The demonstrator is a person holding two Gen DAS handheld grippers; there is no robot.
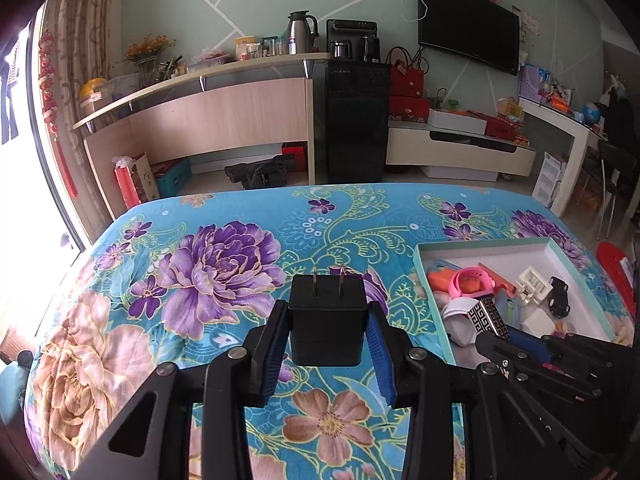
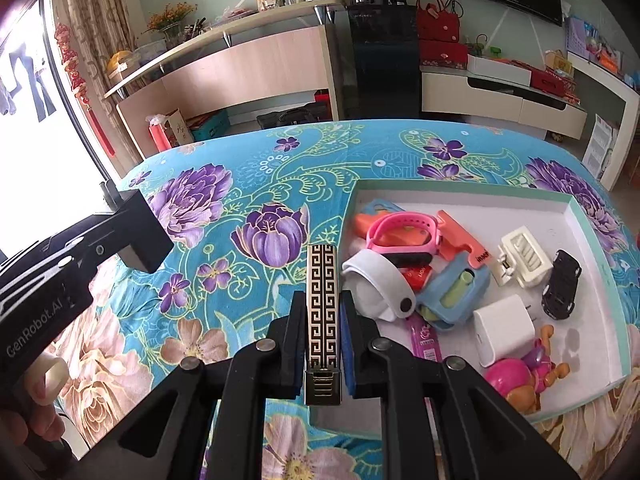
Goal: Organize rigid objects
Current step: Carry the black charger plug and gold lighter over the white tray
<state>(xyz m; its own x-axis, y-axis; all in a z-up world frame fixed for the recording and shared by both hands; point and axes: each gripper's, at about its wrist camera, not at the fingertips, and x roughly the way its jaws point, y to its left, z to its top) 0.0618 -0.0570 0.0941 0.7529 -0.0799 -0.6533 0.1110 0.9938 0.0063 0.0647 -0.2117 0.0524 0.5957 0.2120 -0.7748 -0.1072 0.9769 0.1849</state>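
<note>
Left gripper (image 1: 327, 330): clamped on black plug adapter (image 1: 327, 316), prongs at 12 o'clock. Right gripper (image 2: 323, 334): clamped on patterned lighter (image 2: 323, 312); tray (image 2: 592, 264) at 2 o'clock.

Charger (image 1: 327, 320): matt black plastic, metal prongs. Lighter (image 2: 323, 312): glossy metal, patterned. Bedspread (image 1: 224, 264): printed floral cloth. Tray (image 2: 592, 248): matt white card. Toy car (image 2: 561, 285): glossy black plastic.
</note>
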